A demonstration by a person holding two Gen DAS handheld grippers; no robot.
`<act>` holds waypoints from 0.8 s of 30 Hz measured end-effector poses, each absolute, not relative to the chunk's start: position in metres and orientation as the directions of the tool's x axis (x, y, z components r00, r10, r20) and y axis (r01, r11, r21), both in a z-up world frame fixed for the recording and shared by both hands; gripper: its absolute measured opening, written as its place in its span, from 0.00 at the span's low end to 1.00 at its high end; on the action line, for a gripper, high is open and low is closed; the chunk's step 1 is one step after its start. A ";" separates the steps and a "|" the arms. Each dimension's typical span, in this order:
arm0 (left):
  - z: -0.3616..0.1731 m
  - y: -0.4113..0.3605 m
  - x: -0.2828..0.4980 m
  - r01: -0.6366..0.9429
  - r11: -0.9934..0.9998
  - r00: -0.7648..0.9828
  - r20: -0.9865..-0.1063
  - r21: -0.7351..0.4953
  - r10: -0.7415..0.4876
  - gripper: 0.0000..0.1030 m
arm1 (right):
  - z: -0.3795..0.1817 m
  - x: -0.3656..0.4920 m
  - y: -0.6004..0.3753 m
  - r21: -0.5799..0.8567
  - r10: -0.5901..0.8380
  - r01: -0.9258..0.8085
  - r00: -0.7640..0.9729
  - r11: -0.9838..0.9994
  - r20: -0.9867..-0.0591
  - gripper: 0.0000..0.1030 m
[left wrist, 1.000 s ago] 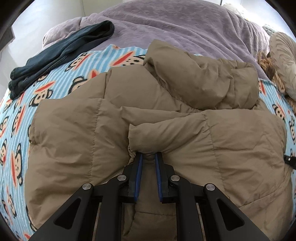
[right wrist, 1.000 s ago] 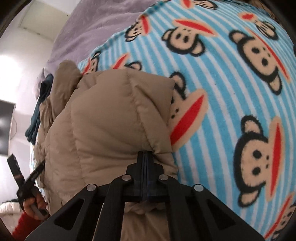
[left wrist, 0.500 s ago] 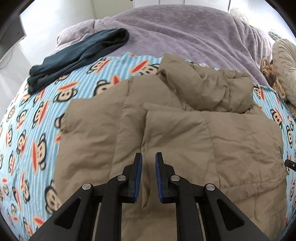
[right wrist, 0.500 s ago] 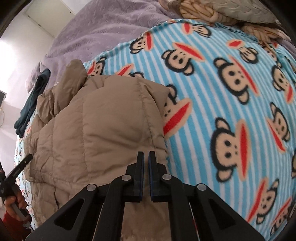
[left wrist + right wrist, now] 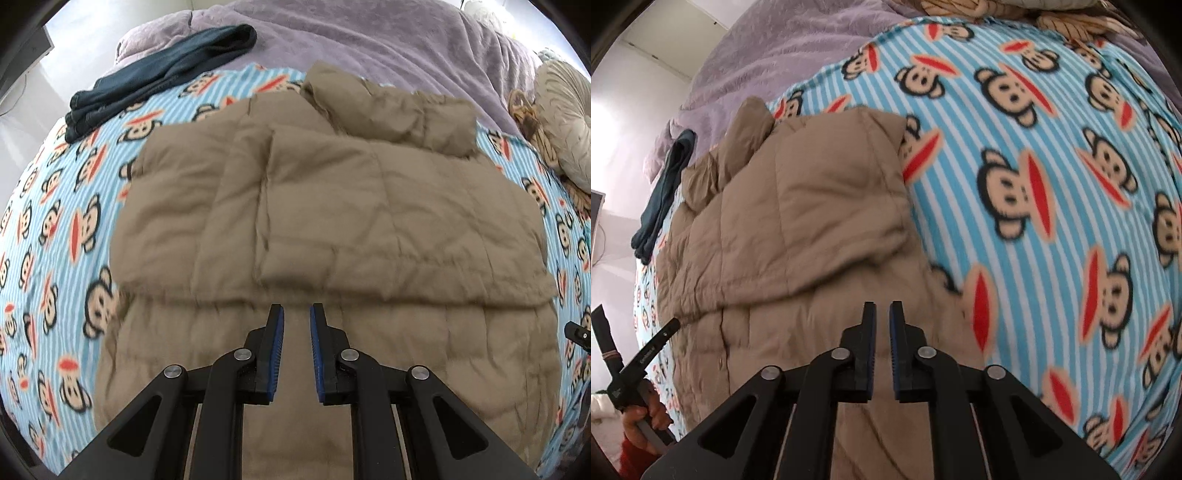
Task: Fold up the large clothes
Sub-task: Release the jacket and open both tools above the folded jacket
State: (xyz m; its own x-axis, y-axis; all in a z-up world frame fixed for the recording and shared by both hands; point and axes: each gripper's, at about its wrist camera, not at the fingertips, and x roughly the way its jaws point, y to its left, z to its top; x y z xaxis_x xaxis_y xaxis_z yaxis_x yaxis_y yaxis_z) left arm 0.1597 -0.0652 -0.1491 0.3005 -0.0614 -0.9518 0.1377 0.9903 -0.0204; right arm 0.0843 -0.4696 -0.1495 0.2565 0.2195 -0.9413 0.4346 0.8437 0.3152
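Note:
A tan puffer jacket (image 5: pixel 369 221) lies spread on the monkey-print blanket (image 5: pixel 55 229), its upper part folded over the body with the hood bunched at the far end. My left gripper (image 5: pixel 296 308) hovers over the jacket's near half, jaws a little apart with nothing between them. In the right wrist view the jacket (image 5: pixel 812 221) fills the left half. There my right gripper (image 5: pixel 882 306) hangs over the jacket's right edge; its jaws are opening and nothing is between them. A hand (image 5: pixel 646 410) at the lower left holds the left gripper's handle.
A folded dark blue garment (image 5: pixel 159 77) lies at the far left where the monkey blanket meets a purple blanket (image 5: pixel 369 37). A beige cushion (image 5: pixel 561 122) sits at the far right. Bare monkey blanket (image 5: pixel 1052 184) stretches to the right of the jacket.
Both grippers have let go of the jacket's folded edge and lifted back from it. The fold now lies flat on the jacket. The right jaws have parted.

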 end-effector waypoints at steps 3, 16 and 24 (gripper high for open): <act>-0.148 -0.067 0.144 0.137 0.989 0.270 -0.959 -0.047 -0.083 0.16 | -0.146 0.070 -0.463 0.315 0.226 0.429 0.245 0.846 -0.943 0.31; -0.113 -0.068 0.087 0.123 0.990 0.300 -0.949 -0.068 -0.102 0.91 | -0.124 0.039 -0.437 0.349 0.284 0.364 0.222 0.863 -0.933 0.38; -0.097 -0.066 0.056 0.123 0.992 0.303 -0.950 -0.037 -0.073 0.93 | -0.110 0.025 -0.429 0.372 0.296 0.358 0.250 0.856 -0.922 0.64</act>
State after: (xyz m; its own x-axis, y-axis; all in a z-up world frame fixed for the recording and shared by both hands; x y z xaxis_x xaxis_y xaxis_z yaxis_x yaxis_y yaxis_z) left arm 0.0562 -0.0659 -0.0967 0.3035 -0.0731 -0.9500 0.1228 0.9917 -0.0370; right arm 0.0248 -0.4291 -0.1096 0.2500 0.2963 -0.9218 0.3583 0.8562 0.3723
